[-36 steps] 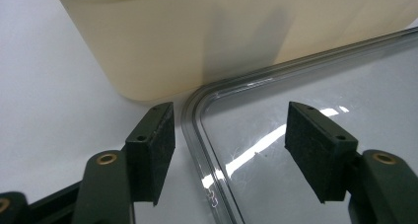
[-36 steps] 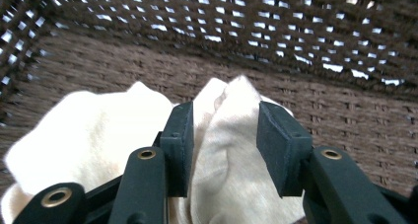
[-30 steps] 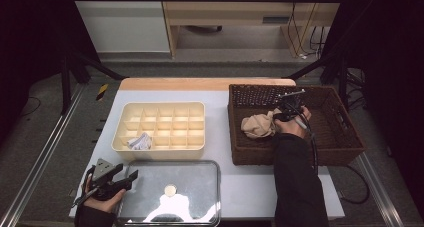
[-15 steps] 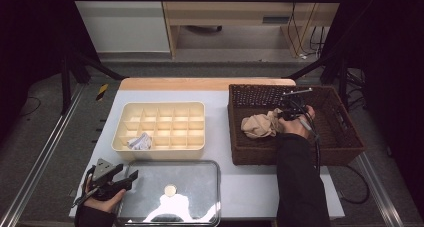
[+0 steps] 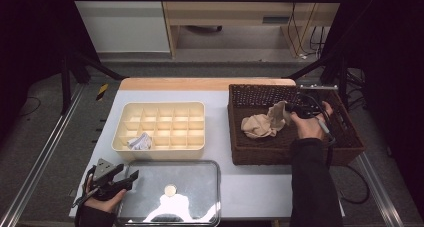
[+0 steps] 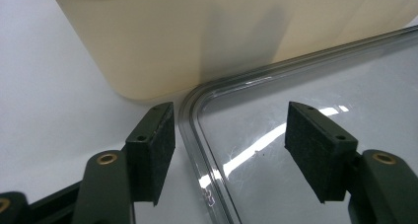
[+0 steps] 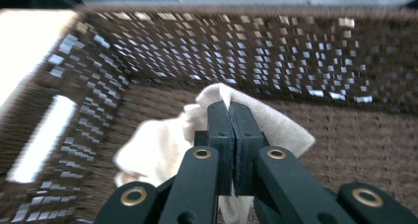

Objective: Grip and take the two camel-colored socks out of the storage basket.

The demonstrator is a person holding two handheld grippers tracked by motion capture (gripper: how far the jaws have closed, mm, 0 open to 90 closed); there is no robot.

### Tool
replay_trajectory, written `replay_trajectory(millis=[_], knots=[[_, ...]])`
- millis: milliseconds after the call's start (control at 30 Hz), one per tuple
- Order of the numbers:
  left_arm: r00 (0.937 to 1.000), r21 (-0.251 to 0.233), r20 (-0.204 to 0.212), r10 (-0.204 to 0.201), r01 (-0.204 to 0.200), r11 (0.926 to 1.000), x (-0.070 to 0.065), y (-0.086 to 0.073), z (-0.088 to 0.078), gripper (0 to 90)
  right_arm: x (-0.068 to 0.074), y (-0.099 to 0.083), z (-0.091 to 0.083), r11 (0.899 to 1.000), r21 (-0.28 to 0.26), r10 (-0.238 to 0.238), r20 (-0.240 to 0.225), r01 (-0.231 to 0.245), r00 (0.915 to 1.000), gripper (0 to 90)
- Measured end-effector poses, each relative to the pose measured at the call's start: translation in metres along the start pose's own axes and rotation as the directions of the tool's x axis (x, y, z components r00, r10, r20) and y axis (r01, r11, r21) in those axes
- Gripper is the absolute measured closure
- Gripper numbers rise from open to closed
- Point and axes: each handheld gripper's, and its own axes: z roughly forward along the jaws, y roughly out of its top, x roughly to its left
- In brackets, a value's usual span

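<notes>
Inside the basket (image 5: 345,137), my right gripper (image 7: 230,110) has just closed on the beige cloth (image 5: 262,124), lifting it; my left gripper (image 6: 229,150) stays wide, idle.

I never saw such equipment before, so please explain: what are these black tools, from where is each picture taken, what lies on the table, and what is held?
There is no robot here. A person holds hand tongs in each hand, and each has a small camera on it.

The high view looks down on the table from above. The left tongs are at the lower left, the right tongs inside the basket.

The other two pictures look along each tool's own black jaws.

On the table are a cream tray with many compartments, one holding a small white item, a clear lid lying flat, and the dark woven basket.

The left tongs are open and hold nothing; they sit at the lid's corner. The right tongs are shut on a beige cloth, pinching a fold of it.
</notes>
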Motion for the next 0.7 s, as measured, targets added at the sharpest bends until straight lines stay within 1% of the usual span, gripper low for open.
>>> replay_trajectory(millis=[33, 100, 133, 167, 200, 300, 400, 500, 700], knots=[[1.0000, 0.000, 0.000, 0.000, 0.000, 1.0000, 0.000, 0.000, 0.000, 35.3, 0.000, 0.000, 0.000, 1.000, 0.000, 0.000, 0.000, 0.000, 1.0000, 89.6], [1.0000, -0.001, 0.000, 0.001, -0.001, 1.0000, 0.000, 0.000, 0.000, 35.3, 0.006, 0.004, -0.013, 0.999, -0.037, -0.029, -0.017, 0.029, 0.9994, 89.6], [1.0000, -0.002, 0.000, -0.002, 0.002, 1.0000, 0.000, 0.000, 0.000, 35.3, 0.012, 0.007, -0.023, 0.997, -0.069, -0.045, -0.040, 0.042, 0.9982, 89.6], [1.0000, -0.003, 0.000, -0.002, 0.002, 1.0000, 0.000, 0.000, -0.001, 35.3, 0.015, 0.008, -0.027, 0.996, -0.078, -0.049, -0.046, 0.046, 0.9977, 89.6], [1.0000, -0.005, 0.001, -0.003, 0.003, 1.0000, 0.000, 0.000, -0.001, 35.3, 0.017, 0.008, -0.031, 0.994, -0.089, -0.064, -0.052, 0.059, 0.9966, 89.6], [1.0000, -0.004, 0.002, -0.002, 0.002, 1.0000, 0.000, 0.000, 0.000, 35.3, 0.029, 0.011, -0.046, 0.988, -0.134, -0.093, -0.087, 0.081, 0.9918, 89.6], [1.0000, -0.001, 0.005, -0.001, 0.001, 1.0000, -0.001, 0.001, 0.000, 35.3, 0.041, 0.012, -0.060, 0.980, -0.165, -0.129, -0.115, 0.109, 0.9850, 89.6], [1.0000, -0.003, 0.005, -0.002, 0.002, 1.0000, -0.001, 0.001, 0.000, 35.3, 0.051, 0.013, -0.073, 0.970, -0.201, -0.166, -0.143, 0.136, 0.9757, 89.6], [1.0000, -0.001, 0.003, 0.003, -0.003, 1.0000, -0.002, 0.001, -0.001, 35.2, 0.074, 0.007, -0.096, 0.951, -0.242, -0.241, -0.185, 0.194, 0.9528, 89.6]])
